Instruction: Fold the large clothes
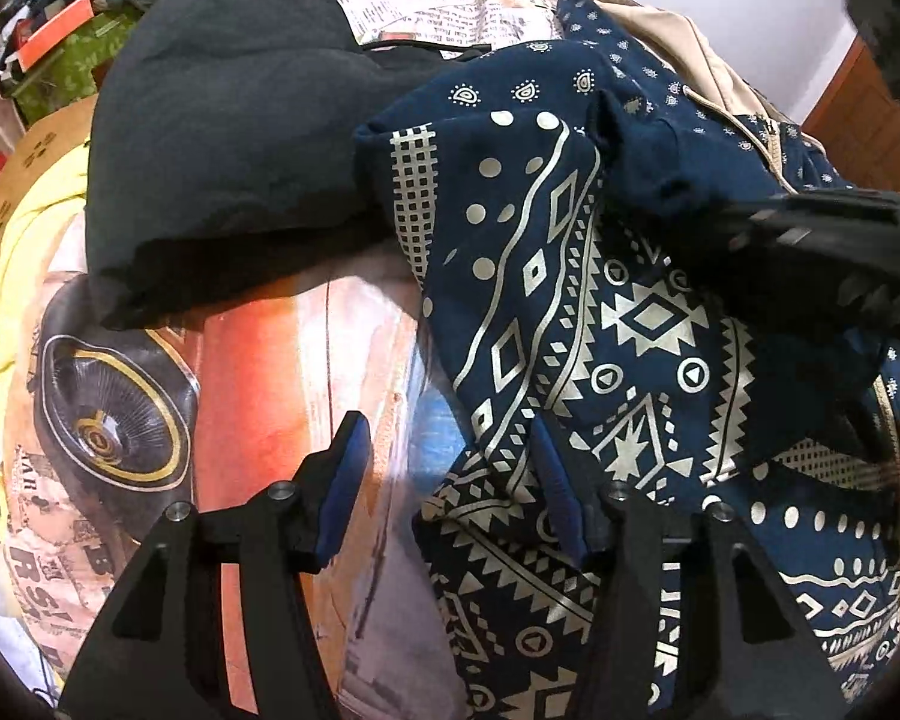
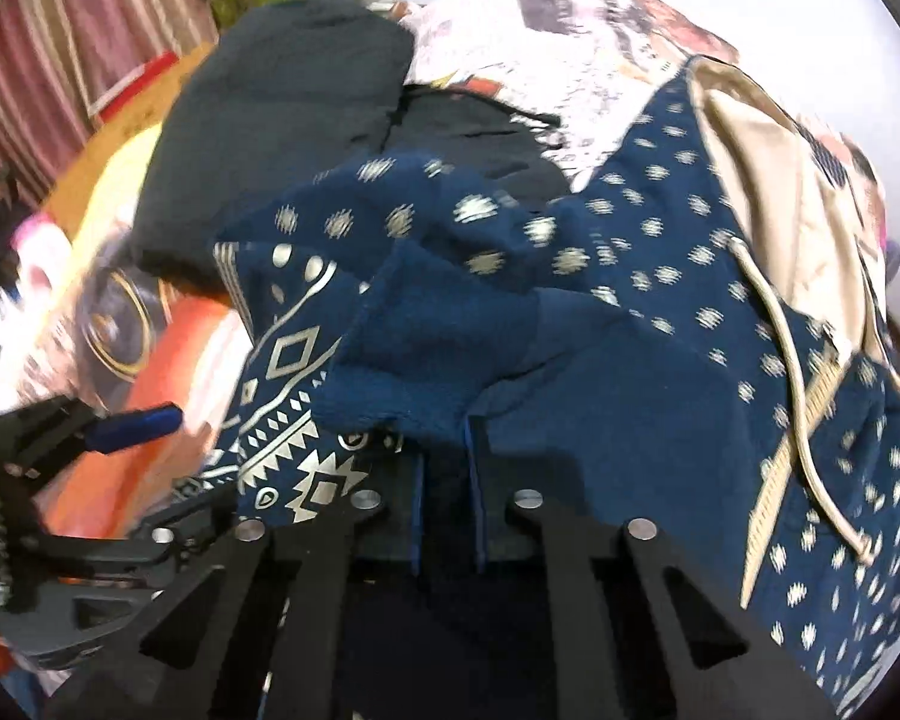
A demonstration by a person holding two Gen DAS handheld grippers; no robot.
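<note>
A navy hoodie (image 1: 648,324) with a cream geometric print lies crumpled on a bed with a printed sheet (image 1: 306,360). Its beige-lined hood (image 2: 762,180) and drawstring (image 2: 792,360) lie to the right. My left gripper (image 1: 450,456) points down at the hoodie's left edge and is open. One blue pad (image 1: 345,474) is bare over the sheet and the other finger (image 1: 555,480) rests against the cloth. My right gripper (image 2: 447,438) is shut on a plain navy fold of the hoodie (image 2: 438,360), which hides its tips. It shows blurred in the left wrist view (image 1: 810,240).
A black garment (image 1: 222,150) is heaped just behind the hoodie. A yellow cloth (image 1: 24,252), a cardboard box (image 1: 30,150) and a green box (image 1: 78,60) sit at the far left. Striped curtains (image 2: 60,60) hang beyond, and wooden furniture (image 1: 858,102) stands at the right.
</note>
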